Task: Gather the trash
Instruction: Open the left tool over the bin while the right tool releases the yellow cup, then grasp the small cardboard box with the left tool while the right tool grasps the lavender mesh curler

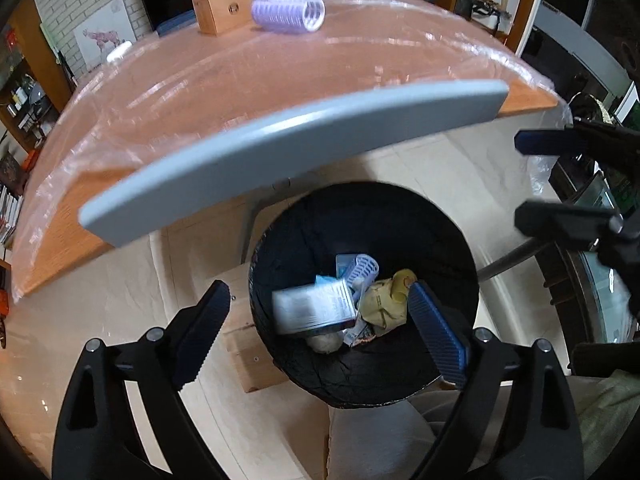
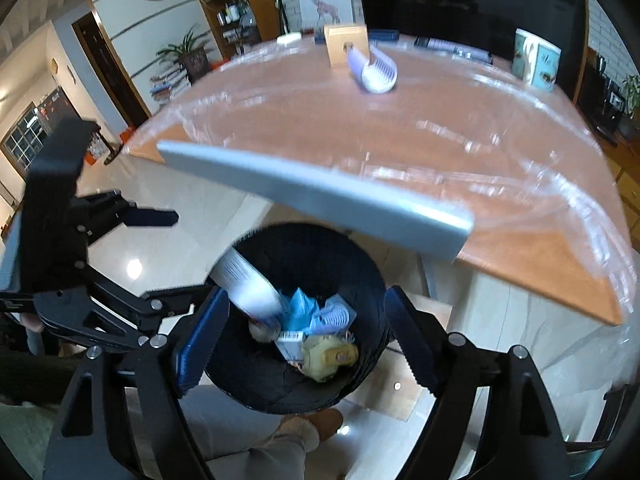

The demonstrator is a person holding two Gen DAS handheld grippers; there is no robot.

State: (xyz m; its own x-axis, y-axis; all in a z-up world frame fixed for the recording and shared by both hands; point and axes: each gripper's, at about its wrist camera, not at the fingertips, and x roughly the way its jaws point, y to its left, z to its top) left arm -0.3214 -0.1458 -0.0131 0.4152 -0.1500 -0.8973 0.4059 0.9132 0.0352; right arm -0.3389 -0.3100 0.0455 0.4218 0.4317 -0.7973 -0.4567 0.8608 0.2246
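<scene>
A black trash bin (image 1: 400, 376) (image 2: 360, 264) stands on the floor under both grippers. Inside lie a white box (image 1: 316, 306), a crumpled yellow wrapper (image 1: 386, 300) (image 2: 328, 356), a purple ribbed roller (image 1: 362, 270) and blue wrappers (image 2: 298, 308). In the right wrist view the white box (image 2: 248, 284) is blurred, tilted against the bin's near rim and free of the fingers. My left gripper (image 1: 319, 288) (image 2: 180, 254) hangs open over the bin with nothing held. My right gripper (image 2: 307, 294) (image 1: 532, 180) is open above it too. Another purple roller (image 1: 288, 14) (image 2: 374, 68) lies on the table.
A plastic-covered wooden table (image 1: 200, 92) (image 2: 400, 128) carries a wooden box (image 1: 222, 8) and patterned tins (image 2: 538, 64). A grey chair back (image 1: 288, 152) (image 2: 320, 196) juts between table and bin. A person's leg and slipper (image 2: 316, 424) are just beside the bin.
</scene>
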